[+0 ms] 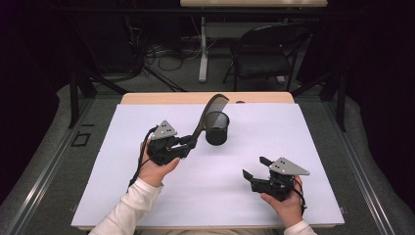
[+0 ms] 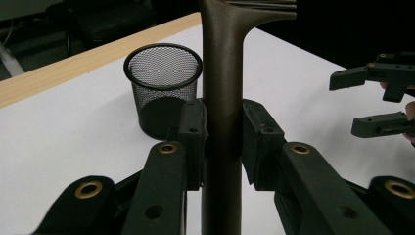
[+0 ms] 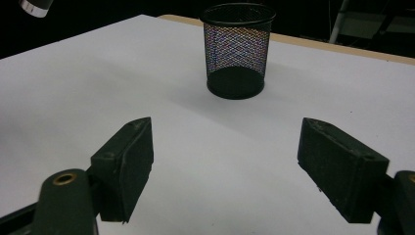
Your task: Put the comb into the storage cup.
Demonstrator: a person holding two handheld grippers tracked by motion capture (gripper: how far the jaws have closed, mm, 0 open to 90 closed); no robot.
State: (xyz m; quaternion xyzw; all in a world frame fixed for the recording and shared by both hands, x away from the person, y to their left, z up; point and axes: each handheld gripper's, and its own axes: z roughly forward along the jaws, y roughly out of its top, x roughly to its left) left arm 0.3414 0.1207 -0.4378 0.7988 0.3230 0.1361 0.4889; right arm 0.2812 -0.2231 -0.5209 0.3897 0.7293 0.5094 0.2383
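Note:
My left gripper (image 1: 188, 142) (image 2: 222, 132) is shut on the handle of a dark comb (image 1: 209, 110) (image 2: 224, 98), which slants up and away so that its toothed end hangs above the rim of a black mesh cup (image 1: 217, 128) (image 2: 163, 88) (image 3: 237, 49). The cup stands upright on the white mat (image 1: 147, 196), just right of the left gripper. My right gripper (image 1: 254, 169) (image 3: 222, 166) rests near the front right of the mat, open, with nothing between its jaws; it faces the cup from a distance and also appears at the right edge of the left gripper view (image 2: 377, 103).
The mat covers a wooden table (image 1: 166, 98) whose far edge shows behind the cup. Beyond the table stand a black chair (image 1: 262, 54) and a white desk leg (image 1: 202, 49) among floor cables.

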